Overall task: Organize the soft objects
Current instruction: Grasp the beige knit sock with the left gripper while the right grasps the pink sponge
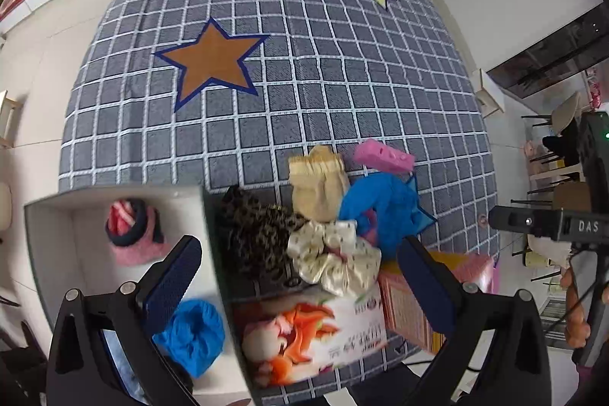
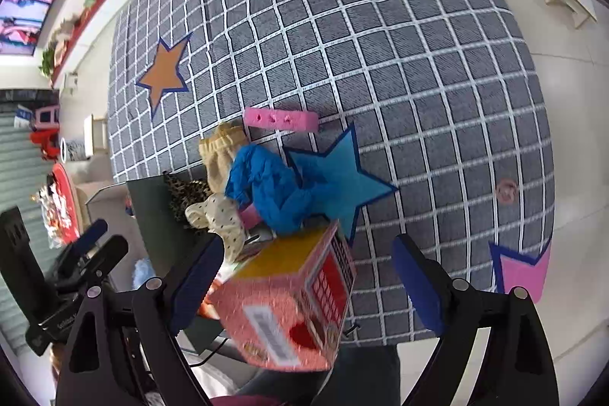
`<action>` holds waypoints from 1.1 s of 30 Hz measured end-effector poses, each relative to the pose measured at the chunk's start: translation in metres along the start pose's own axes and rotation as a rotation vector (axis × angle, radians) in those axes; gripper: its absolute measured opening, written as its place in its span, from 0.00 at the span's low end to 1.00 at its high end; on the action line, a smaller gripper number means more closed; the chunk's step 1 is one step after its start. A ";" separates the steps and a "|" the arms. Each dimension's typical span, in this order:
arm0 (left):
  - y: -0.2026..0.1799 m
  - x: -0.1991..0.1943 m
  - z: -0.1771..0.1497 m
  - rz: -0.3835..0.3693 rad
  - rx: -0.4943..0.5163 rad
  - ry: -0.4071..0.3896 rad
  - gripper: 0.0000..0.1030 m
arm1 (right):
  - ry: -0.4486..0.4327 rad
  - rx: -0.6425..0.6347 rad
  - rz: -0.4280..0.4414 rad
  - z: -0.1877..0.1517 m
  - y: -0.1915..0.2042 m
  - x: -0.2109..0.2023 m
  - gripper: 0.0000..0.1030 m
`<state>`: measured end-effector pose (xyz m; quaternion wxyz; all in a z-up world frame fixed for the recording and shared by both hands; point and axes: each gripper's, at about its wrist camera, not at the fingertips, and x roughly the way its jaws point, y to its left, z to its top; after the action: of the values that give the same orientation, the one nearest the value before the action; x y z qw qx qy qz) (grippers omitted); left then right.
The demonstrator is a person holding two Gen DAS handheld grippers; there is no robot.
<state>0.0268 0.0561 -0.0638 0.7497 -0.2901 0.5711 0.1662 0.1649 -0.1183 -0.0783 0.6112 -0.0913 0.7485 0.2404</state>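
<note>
Left wrist view shows us a white box (image 1: pixel 57 238) at the near left corner of the checked rug (image 1: pixel 304 63). Two soft things lie inside it — a pink and red bundle (image 1: pixel 131 233) and a blue puff (image 1: pixel 192 337). So we think some sorting is done and more is left.

Just beside the box, by the rug's near edge, sits the pile. We see a spotted scrunchie (image 1: pixel 255 231), a cream scrunchie (image 1: pixel 335 257), a tan sock (image 1: pixel 319 185) and a blue cloth (image 1: pixel 380 208). A pink sponge (image 1: pixel 382 156) lies past them, toward the middle of the rug. The cream scrunchie rests on a flowery box (image 1: pixel 304 337), and a pink carton (image 2: pixel 289 307) stands next to that.

Our left tongs (image 1: pixel 300 269) are spread wide and hold nothing. They hang over the box wall and the pile. Our right tongs (image 2: pixel 308 276) are wide open too, with nothing in them — the pink carton sits between the fingers, but they do not touch it.

We think the step now is picking the next soft thing. The cream scrunchie is on top and closest to the left tongs. Next we need to go down over it, pinch it gently, lift it clear of the others, and drop it in the white box.
</note>
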 end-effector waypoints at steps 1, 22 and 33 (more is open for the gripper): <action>-0.003 0.007 0.005 0.007 0.004 0.011 1.00 | 0.007 -0.004 -0.002 0.004 0.002 0.003 0.88; -0.010 0.056 0.023 0.239 0.055 0.111 1.00 | 0.291 0.057 0.060 0.119 0.032 0.130 0.88; -0.033 0.048 0.047 0.285 0.103 0.078 1.00 | 0.327 0.154 0.122 0.115 -0.005 0.138 0.73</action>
<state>0.0955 0.0556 -0.0928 0.7097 -0.1735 0.6428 0.2303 0.2352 -0.0468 -0.2274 0.4711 -0.0367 0.8581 0.2010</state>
